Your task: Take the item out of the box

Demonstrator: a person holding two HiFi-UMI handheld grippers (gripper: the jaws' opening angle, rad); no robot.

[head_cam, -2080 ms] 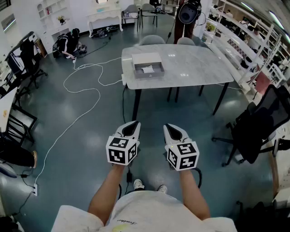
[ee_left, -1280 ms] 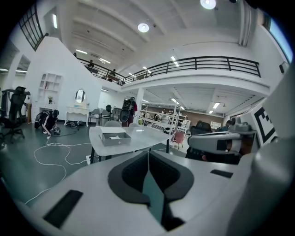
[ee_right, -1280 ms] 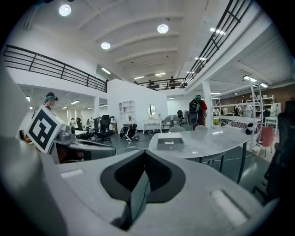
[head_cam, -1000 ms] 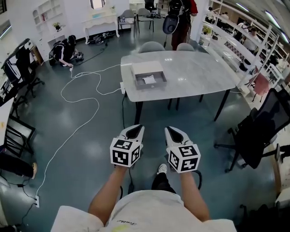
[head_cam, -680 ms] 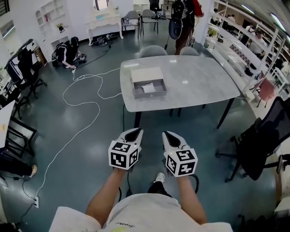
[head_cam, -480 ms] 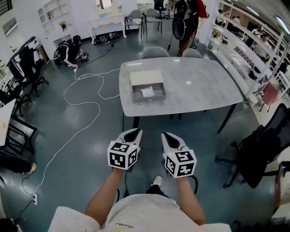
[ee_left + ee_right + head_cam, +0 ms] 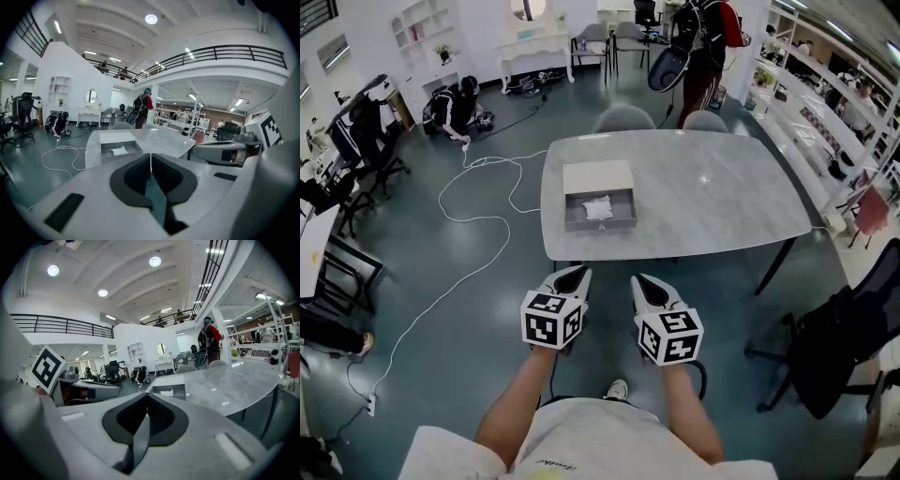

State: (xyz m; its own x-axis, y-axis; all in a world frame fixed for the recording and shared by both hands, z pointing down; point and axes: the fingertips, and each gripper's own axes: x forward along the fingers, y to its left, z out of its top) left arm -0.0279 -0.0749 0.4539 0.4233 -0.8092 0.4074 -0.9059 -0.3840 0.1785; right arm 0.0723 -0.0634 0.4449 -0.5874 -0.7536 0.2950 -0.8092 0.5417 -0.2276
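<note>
An open grey box [image 7: 599,197] with a pale lid sits on the left part of the grey marble table [image 7: 703,202]. A crumpled white item [image 7: 597,208] lies inside it. The box [image 7: 119,146] and item [image 7: 120,151] also show ahead in the left gripper view, and the box [image 7: 169,390] shows in the right gripper view. My left gripper [image 7: 572,275] and right gripper [image 7: 645,282] hang side by side over the floor, short of the table's near edge. Both are shut and hold nothing.
Two grey chairs [image 7: 623,118] stand behind the table. A standing person with a backpack [image 7: 703,47] is beyond them. A white cable [image 7: 473,225] trails over the floor at left. A black office chair [image 7: 839,328] stands at right. A crouching person [image 7: 455,103] is far left.
The table and box have come nearer and lower in the head view as the person walks toward them. Both grippers stay shut and side by side.
</note>
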